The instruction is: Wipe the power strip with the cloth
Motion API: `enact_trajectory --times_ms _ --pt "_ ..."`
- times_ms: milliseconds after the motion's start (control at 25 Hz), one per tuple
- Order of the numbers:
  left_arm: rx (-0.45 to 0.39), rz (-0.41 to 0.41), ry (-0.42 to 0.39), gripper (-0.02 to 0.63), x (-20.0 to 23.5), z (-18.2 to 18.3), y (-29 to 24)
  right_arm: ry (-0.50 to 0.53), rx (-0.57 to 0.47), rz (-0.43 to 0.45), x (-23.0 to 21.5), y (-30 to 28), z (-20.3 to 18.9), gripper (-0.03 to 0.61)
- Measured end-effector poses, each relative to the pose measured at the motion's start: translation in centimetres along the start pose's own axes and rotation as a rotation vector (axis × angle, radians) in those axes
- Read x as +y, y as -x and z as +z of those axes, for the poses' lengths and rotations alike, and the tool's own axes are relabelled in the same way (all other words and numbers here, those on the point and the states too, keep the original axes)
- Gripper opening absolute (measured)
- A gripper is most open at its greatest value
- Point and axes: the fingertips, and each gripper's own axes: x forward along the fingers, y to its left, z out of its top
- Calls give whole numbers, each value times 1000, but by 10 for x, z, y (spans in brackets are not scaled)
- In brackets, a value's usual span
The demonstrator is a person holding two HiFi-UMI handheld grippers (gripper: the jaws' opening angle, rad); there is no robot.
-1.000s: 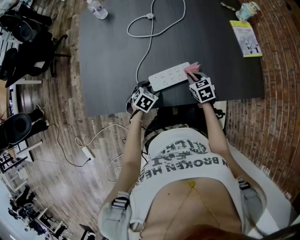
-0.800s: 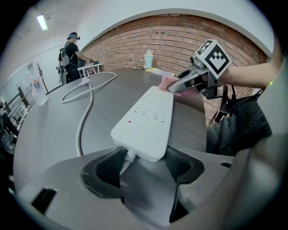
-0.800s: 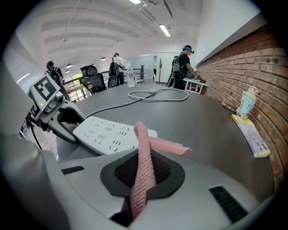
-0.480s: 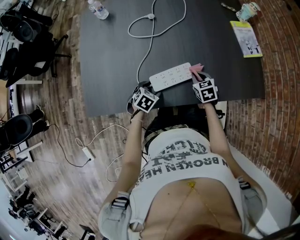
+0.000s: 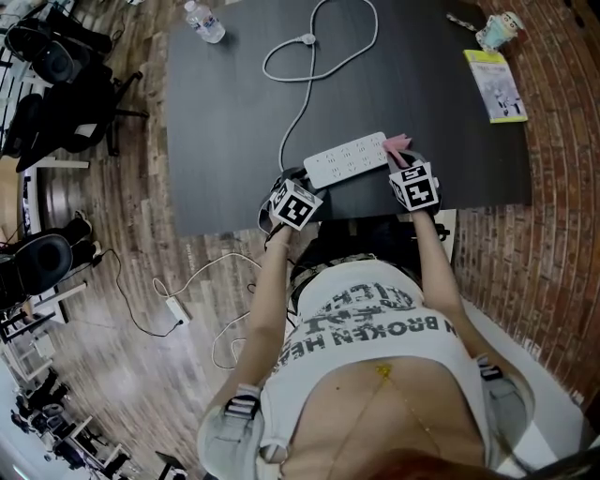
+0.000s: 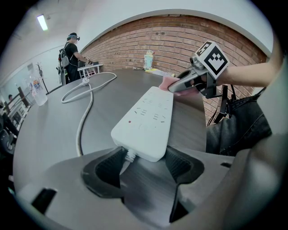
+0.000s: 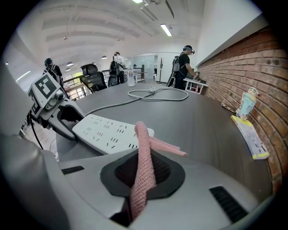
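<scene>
The white strip [image 5: 347, 157] lies slantwise near the front edge of the dark worktop [image 5: 234, 112], directly in front of the person. The left tongs [image 5: 305, 178] pinch its cord end: in the left gripper view that end sits between the two dark pads, with the sockets and a small red dot facing up. No brand or lettering can be read on the strip's top. Its white cord [image 5: 300, 103] runs away across the worktop and loops round to a plug near the far edge.

The right tongs [image 5: 398, 155] are pressed together on a pink cloth [image 5: 397, 143]. In the right gripper view the cloth stands up as a knitted fold from between the pads and one strip of it trails forward, just beside the strip's far end; whether it touches the strip cannot be told. In the left gripper view the cloth shows as a pink patch at that same end, under the right tongs' tip.

Each gripper carries a cube [image 5: 414, 187] with black-and-white square markers, which hold no letters.

A clear bottle [image 5: 204, 21] stands at the worktop's far left corner. A yellow booklet [image 5: 497, 84] lies at the far right beside a small pale cup [image 5: 497, 28]; the print on both is too small to read.

The person's white shirt [image 5: 375, 323] bears dark lettering in which "BROKEN" can be read; the rest is creased or cut off
</scene>
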Motion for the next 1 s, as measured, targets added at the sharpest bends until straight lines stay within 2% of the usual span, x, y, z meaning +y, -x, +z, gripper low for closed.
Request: enact_trajectory --times_ms 240,360,480,560,720,880,1000 --pt "-9 -3 -3 281 0 1 0 21 7 2 0 -2 2 17" --pt "-9 -1 -32 281 -3 2 4 40 9 14 1 0 3 17" --pt "27 19 -82 281 -2 1 12 66 -22 66 10 2 11 17" --pt "14 34 -84 279 0 5 19 90 -65 115 17 4 20 17" --pt "-128 38 -43 219 -5 32 41 179 -138 220 40 12 37 17" --pt "-293 18 17 45 -20 66 66 270 -194 287 60 24 51 17" --pt "-389 2 72 12 -28 83 75 307 -245 337 72 33 61 17"
